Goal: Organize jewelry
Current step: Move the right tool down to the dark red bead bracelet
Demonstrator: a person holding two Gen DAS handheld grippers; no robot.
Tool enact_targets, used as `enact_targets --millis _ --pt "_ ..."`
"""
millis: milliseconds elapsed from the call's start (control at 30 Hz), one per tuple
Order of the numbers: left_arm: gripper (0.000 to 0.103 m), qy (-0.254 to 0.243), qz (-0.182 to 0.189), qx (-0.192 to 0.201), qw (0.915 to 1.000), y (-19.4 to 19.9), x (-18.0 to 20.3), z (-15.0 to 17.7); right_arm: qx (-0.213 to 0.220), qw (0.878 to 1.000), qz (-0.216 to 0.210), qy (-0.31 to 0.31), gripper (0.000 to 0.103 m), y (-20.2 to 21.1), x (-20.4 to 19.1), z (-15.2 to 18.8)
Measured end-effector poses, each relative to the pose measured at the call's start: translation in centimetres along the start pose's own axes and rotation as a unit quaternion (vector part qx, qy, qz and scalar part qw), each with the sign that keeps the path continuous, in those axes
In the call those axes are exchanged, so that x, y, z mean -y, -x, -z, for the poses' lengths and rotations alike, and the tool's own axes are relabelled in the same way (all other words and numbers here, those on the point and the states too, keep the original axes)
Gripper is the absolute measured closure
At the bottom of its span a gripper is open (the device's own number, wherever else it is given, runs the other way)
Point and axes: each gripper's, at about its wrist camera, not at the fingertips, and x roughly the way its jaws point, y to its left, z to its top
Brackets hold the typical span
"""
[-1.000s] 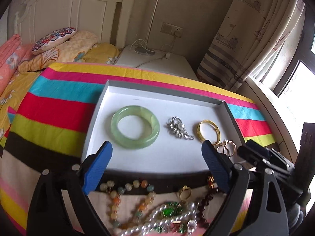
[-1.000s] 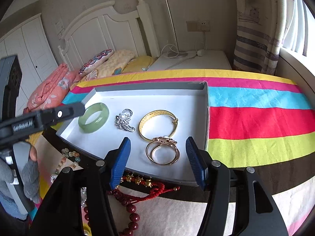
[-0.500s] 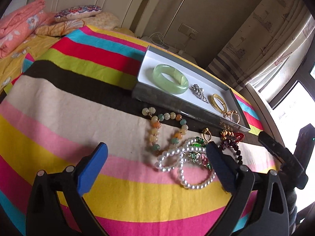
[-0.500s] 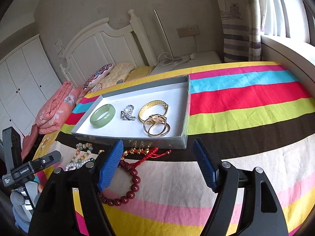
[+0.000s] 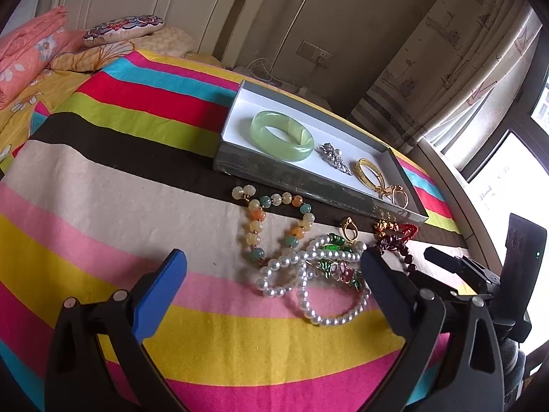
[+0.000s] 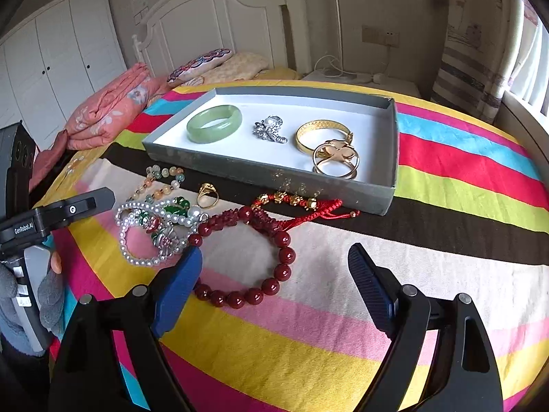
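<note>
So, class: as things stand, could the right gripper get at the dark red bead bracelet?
Probably yes. The right gripper is open, and the dark red bead bracelet lies just beyond its fingertips on the blanket with nothing covering it.

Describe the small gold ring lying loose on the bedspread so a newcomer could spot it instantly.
Find the shallow grey tray on the striped bedspread. Just outside its near wall, between the pastel stone bead bracelet and the red cord bracelet with gold beads, lies the small gold ring: the only plain metal piece outside the tray.

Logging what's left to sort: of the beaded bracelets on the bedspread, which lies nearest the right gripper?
The dark red bead bracelet: its loop lies just ahead of the open right gripper; the pearl strand and pastel stone bracelet lie farther left.
</note>
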Motion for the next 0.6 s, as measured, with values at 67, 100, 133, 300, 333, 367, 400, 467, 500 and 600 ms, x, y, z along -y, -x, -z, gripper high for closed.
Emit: enact_targets --millis 67,100,133,300,333,367,400,467,500,600 --pt "0.003 0.002 0.004 0.0 1.0 0.0 -0.1 0.0 -0.008 1.0 0.004 0.006 0.02 -0.3 -0.3 0.0" --pt "0.003 0.002 0.005 0.0 1.0 0.0 -0.1 0.0 -0.012 1.0 0.006 0.006 0.02 -0.5 -0.3 0.0" --pt "0.003 0.002 0.006 0.001 1.0 0.0 -0.1 0.0 -0.015 1.0 0.008 0.006 0.02 -0.6 -0.3 0.0" --pt "0.003 0.0 0.006 0.001 1.0 0.0 0.0 0.1 -0.036 0.998 0.035 0.025 0.03 -1.6 -1.1 -0.1" --pt "0.003 0.0 0.007 0.002 1.0 0.0 0.0 0.1 -0.039 0.998 0.042 0.03 0.032 -1.8 -1.3 -0.1" --pt "0.003 0.0 0.007 0.002 1.0 0.1 -0.1 0.1 -0.039 0.997 0.05 0.033 0.038 -1.7 -1.4 -0.1" --pt "0.003 0.001 0.007 0.002 1.0 0.1 -0.1 0.1 -0.037 0.997 0.05 0.035 0.046 -1.7 -1.5 -0.1" --pt "0.003 0.001 0.007 0.002 1.0 0.0 -0.1 0.1 -0.032 0.998 0.048 0.036 0.061 -1.5 -1.6 0.0" --pt "0.003 0.001 0.007 0.002 1.0 0.0 -0.1 0.1 -0.031 0.998 0.048 0.036 0.066 -1.5 -1.7 0.0" --pt "0.003 0.001 0.007 0.002 1.0 0.0 -0.1 0.1 -0.029 0.998 0.05 0.035 0.084 -1.4 -1.6 0.0"
